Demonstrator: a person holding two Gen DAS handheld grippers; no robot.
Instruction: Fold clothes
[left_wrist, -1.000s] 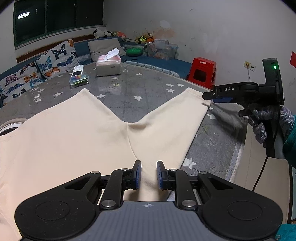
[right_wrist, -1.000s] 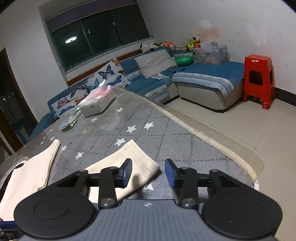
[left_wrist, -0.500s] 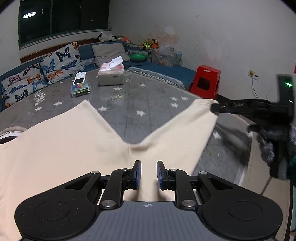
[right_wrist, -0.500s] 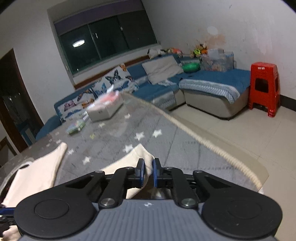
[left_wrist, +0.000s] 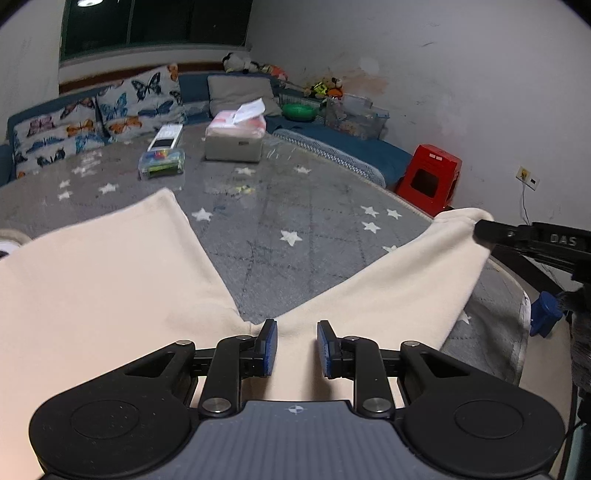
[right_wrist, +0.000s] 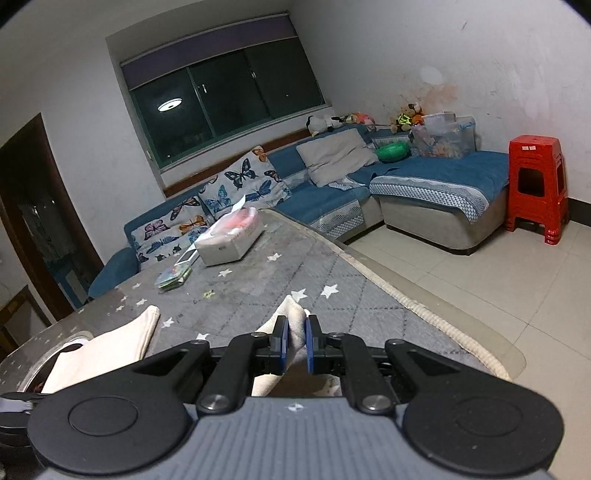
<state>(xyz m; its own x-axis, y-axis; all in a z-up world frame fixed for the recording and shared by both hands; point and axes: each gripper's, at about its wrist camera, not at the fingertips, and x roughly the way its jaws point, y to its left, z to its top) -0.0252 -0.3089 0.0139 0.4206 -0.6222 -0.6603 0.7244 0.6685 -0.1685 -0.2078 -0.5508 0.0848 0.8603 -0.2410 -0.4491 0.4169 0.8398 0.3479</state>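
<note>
Cream trousers (left_wrist: 110, 280) are lying spread on a grey star-patterned table cover (left_wrist: 295, 206), the two legs forming a V. The right gripper (right_wrist: 296, 341) is pinching the hem of one trouser leg (right_wrist: 293, 314) between its blue pads, jaws closed tight on the fabric and raising that end off the cover. The left gripper (left_wrist: 296, 347) is hovering above the crotch of the trousers, its fingers standing narrowly apart and gripping nothing. A tissue box (left_wrist: 236, 138) and a small clear case (left_wrist: 162, 164) are sitting farther back on the table, well apart from the trousers.
</note>
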